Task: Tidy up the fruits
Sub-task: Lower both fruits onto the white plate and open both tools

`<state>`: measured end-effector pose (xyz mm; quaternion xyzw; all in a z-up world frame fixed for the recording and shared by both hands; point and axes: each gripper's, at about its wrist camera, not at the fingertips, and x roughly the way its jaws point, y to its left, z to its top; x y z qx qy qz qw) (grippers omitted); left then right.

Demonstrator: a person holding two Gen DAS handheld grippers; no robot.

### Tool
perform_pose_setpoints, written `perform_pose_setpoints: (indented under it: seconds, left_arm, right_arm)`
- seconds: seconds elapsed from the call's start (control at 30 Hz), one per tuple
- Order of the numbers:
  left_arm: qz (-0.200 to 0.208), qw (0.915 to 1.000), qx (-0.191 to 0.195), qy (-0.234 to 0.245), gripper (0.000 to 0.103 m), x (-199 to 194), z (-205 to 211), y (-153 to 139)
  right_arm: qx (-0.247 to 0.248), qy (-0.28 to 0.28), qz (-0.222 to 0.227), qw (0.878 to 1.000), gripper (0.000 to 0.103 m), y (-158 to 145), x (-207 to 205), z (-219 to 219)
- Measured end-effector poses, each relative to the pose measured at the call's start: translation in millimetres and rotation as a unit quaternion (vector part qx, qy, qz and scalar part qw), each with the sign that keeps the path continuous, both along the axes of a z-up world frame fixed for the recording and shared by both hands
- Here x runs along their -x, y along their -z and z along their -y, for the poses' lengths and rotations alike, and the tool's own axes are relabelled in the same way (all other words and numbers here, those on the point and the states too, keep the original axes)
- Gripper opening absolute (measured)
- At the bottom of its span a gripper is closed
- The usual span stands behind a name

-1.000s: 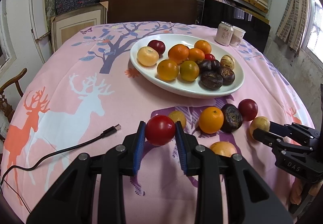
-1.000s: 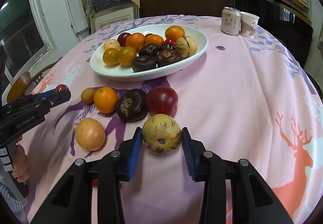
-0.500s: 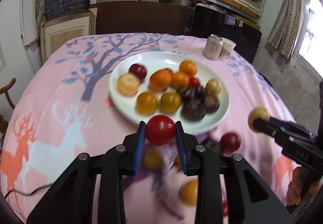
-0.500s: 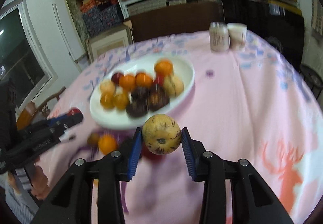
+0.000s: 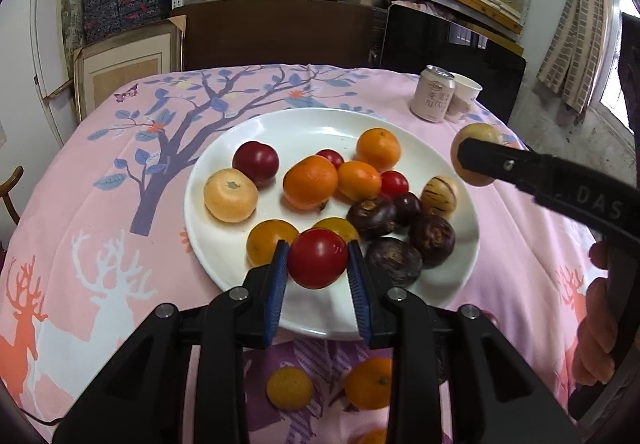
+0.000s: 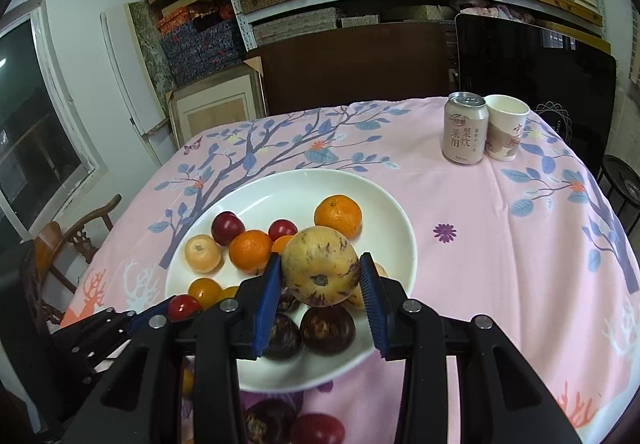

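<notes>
My left gripper [image 5: 318, 264] is shut on a red tomato [image 5: 317, 257] and holds it above the near rim of the white plate [image 5: 312, 124]. My right gripper [image 6: 320, 276] is shut on a yellow purple-streaked melon [image 6: 320, 271] above the plate's [image 6: 396, 216] right side; it also shows in the left wrist view [image 5: 474, 154]. The plate holds several oranges, tomatoes, plums and dark passion fruits. The left gripper with its tomato [image 6: 183, 306] shows at lower left in the right wrist view.
A drink can [image 6: 465, 133] and a paper cup [image 6: 506, 132] stand at the table's far right. Loose fruit lies on the pink cloth in front of the plate: a small yellow one [image 5: 289, 388], an orange [image 5: 368, 383], a red plum [image 6: 316, 429].
Both grippers have lifted their fruits off the cloth and moved forward over the plate. The plate now lies directly below them.
</notes>
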<state>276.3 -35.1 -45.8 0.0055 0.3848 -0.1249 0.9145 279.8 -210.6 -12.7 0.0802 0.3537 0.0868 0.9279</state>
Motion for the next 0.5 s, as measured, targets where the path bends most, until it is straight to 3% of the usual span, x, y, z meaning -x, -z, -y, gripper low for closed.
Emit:
perform_pose_setpoints:
  seconds: [0.5]
  left_arm:
    - [0.013,0.9995,-0.026,-0.007,0.029,-3.8,11.7,9.9]
  right_arm:
    - [0.023,-0.006,-0.006,1.0,0.04,19.0,-18.1,-11.0]
